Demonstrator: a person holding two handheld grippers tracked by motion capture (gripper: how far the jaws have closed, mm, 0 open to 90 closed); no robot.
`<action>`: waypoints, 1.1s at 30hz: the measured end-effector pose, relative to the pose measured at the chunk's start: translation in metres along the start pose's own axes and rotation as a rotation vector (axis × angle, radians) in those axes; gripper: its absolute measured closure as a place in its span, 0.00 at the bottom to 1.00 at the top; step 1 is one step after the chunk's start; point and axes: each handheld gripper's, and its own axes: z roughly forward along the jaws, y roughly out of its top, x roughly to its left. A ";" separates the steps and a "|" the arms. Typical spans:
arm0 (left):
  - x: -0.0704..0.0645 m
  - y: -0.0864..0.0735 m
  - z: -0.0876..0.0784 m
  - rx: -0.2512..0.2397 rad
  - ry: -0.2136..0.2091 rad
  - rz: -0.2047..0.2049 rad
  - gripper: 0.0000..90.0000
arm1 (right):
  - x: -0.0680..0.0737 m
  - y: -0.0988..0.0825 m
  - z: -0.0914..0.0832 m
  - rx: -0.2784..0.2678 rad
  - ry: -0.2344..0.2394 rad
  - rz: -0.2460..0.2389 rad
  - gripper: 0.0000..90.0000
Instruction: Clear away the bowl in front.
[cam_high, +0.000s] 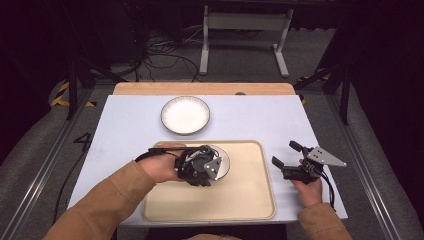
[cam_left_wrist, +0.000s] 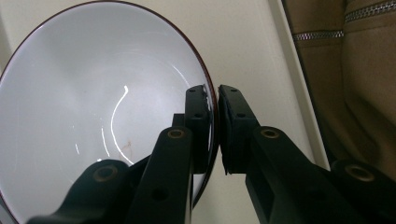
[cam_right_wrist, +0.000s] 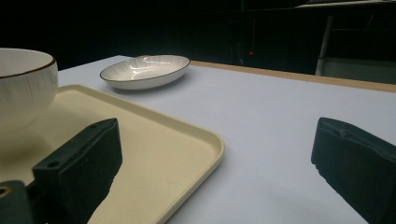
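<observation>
A white table (cam_high: 130, 125) carries a cream tray (cam_high: 240, 195) at its near edge and, beyond the tray, a shallow ribbed dish (cam_high: 185, 114). On the tray's far left part sits 1 white bowl (cam_left_wrist: 93, 107) with a dark rim. The left gripper (cam_left_wrist: 212, 126) is clenched on that rim, 1 jaw inside, 1 outside. The right gripper (cam_high: 284, 155) hangs over the table right of the tray, jaws spread wide, grasping nothing.

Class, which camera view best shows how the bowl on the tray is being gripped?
The left gripper view: the left hand-held gripper pinches the bowl rim between its jaws. In the high view that gripper covers most of the bowl. The right gripper view shows its outer side.
</observation>
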 end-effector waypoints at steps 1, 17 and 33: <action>0.001 0.000 0.001 0.005 -0.002 0.007 0.93 | 0.000 0.000 0.000 0.000 -0.001 0.000 0.03; 0.001 -0.003 0.022 0.069 -0.029 0.003 0.93 | 0.000 0.000 0.000 0.002 -0.002 -0.001 0.03; 0.002 -0.002 0.030 0.088 -0.062 -0.031 0.93 | 0.001 0.000 0.000 0.002 -0.001 -0.005 0.03</action>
